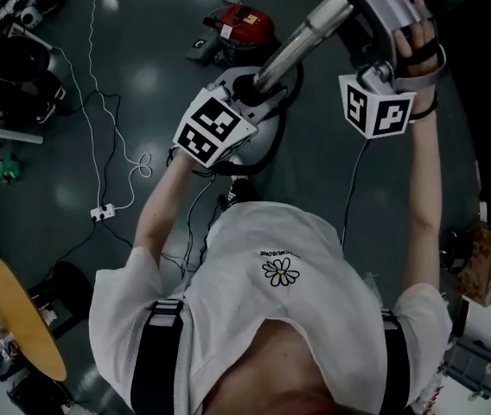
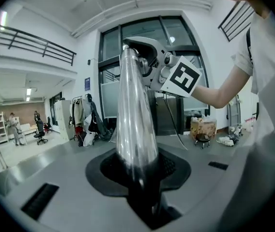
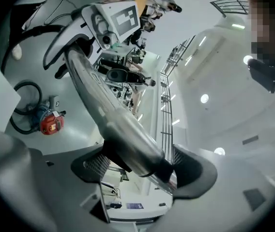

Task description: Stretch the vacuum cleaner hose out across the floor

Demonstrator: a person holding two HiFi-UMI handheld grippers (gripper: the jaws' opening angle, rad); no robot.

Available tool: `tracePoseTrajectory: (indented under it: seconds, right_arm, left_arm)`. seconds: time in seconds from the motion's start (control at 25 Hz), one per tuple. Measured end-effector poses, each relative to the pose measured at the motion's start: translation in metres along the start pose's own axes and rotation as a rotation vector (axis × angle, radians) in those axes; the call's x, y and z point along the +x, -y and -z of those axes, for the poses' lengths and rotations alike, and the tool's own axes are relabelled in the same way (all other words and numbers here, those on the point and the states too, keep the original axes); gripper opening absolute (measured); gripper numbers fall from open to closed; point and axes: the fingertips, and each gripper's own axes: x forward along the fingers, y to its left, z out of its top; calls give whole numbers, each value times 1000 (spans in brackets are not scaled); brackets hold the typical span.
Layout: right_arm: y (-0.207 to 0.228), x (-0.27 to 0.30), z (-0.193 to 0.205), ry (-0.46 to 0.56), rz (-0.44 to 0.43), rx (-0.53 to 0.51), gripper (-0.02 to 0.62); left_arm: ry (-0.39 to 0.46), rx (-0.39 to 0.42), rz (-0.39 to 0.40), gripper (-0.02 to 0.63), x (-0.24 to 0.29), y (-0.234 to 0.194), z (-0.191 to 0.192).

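A chrome vacuum tube [image 1: 302, 40] with a grey handle [image 1: 382, 11] is held up in the air between my two grippers. My left gripper [image 1: 247, 89] is shut on the tube's lower part; in the left gripper view the chrome tube [image 2: 136, 115] rises straight out of the closed left gripper [image 2: 138, 166]. My right gripper [image 1: 377, 57] is at the handle end. In the right gripper view the tube [image 3: 123, 134] lies across the right gripper [image 3: 142, 167], whose jaws stand wide with a gap on the right side. The red vacuum cleaner [image 1: 245, 26] sits on the floor beyond, with a black hose [image 3: 25, 84] looped beside it.
A white cable runs over the dark floor to a power strip [image 1: 101, 213] at the left. A round wooden tabletop [image 1: 21, 318] is at the lower left. Cluttered benches line the left edge. A snack bag [image 1: 487, 262] lies at the right.
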Motion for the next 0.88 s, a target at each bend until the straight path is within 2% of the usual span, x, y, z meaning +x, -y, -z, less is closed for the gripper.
tracePoseTrajectory:
  seconds: [0.12, 0.16, 0.2, 0.24, 0.32, 0.36, 0.4, 0.44, 0.52, 0.6, 0.68, 0.76, 0.8, 0.84, 0.88]
  right_arm:
    - [7, -80, 11, 47, 76, -13, 387]
    - [19, -107, 20, 50, 123, 8, 387]
    - [38, -135, 41, 16, 187, 89, 385]
    - [62, -163, 77, -55, 262, 239, 386]
    - [102, -224, 169, -268, 364, 647, 387]
    - [112, -251, 203, -363, 355, 832, 386]
    - [115, -271, 217, -413, 296, 970, 385]
    - [108, -287, 213, -415, 214, 1068, 385]
    - [70, -313, 179, -349, 83, 1261, 385]
    - [11, -329, 125, -298, -37, 1567, 385]
    - [-57, -344, 53, -280, -177, 2024, 385]
    - [-116, -362, -28, -248, -276, 2571, 385]
    - [-138, -371, -68, -221, -312, 2806, 384]
    - [-159, -381, -105, -219, -340, 2978, 384]
    - [-180, -394, -137, -271, -358, 3098, 385]
  left_arm:
    - [-43, 68, -23, 118, 12, 66, -2]
    - [-72, 67, -37, 118, 8, 85, 5]
    - [-113, 47, -54, 113, 0, 101, 18]
    - [-155, 9, -76, 112, -13, 111, 33]
    - [-195, -98, -145, 112, -41, 120, 57]
    - [-182, -159, -183, 112, -54, 124, 62]
    - [-153, -214, -215, 109, -64, 129, 61]
    - [-116, -257, -241, 108, -71, 134, 57]
    - [-36, -316, -279, 107, -78, 141, 44]
    - [38, -363, -317, 107, -84, 145, 31]
    - [106, -417, -362, 107, -93, 146, 22]
    - [173, -490, -407, 108, -104, 148, 15]
    - [203, -536, -425, 108, -110, 150, 14]
    - [232, -587, -439, 108, -117, 152, 15]
    - [259, -640, -449, 107, -126, 156, 18]
